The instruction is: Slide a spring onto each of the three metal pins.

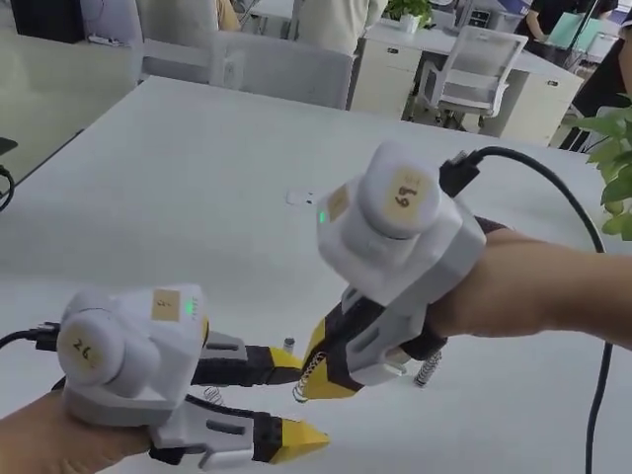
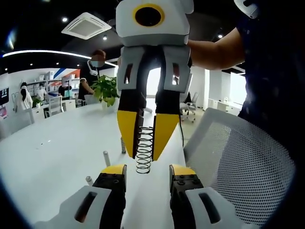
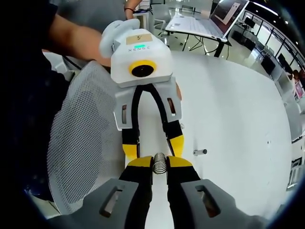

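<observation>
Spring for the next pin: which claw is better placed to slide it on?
Right. The right claw is shut on a spring; the left claw is open and holds nothing. A pin stands close by, so the right likely only needs to line up and lower.

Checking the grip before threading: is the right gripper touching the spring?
Touching. The right gripper view shows the spring pinched between the right gripper's jaws.

Head view close above, looking down, gripper views face each other, sharing the spring
</observation>
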### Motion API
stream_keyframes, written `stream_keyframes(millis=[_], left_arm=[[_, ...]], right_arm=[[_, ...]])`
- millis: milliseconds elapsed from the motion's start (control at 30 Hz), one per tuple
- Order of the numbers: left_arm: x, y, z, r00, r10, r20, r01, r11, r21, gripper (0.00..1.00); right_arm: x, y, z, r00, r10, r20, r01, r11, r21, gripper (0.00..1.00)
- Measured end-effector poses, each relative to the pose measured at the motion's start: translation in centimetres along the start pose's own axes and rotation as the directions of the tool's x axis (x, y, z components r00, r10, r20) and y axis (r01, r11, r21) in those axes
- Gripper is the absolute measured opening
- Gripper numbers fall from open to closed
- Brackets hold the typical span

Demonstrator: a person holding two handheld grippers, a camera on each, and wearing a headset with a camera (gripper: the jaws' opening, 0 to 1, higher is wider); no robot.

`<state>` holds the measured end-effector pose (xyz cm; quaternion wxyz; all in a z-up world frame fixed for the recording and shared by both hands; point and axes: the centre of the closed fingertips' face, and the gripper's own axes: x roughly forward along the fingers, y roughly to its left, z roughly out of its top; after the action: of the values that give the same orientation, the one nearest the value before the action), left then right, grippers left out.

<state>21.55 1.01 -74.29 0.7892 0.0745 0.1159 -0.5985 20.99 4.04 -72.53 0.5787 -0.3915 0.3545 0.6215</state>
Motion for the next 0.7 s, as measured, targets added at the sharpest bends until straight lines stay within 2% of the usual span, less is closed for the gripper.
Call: stream_keyframes(millis=[200,500,700], left_arm=[[-0.4,0.2,-0.2,0.9999,0.012,-0.001,-0.012,1.000,-0.016,0.37],[-1.5,0.9,-0.8,0.9982,0.060,0.003,-0.060,0.997,-0.042,0.46],[-2.0,1.5,-0.8,0.9955,0.094,0.009,-0.094,0.994,-0.050,0.46]], right_arm=[[-0.3,-0.2,-0.2,1.0000,-0.010,0.001,0.010,1.000,0.003,0.08],[-0.9,-0.9,-0.6,0.9996,-0.026,0.006,0.026,0.999,0.022,0.08],[-1.3,-1.4,-1.3,0.9993,-0.038,-0.001,0.038,0.999,0.037,0.08]])
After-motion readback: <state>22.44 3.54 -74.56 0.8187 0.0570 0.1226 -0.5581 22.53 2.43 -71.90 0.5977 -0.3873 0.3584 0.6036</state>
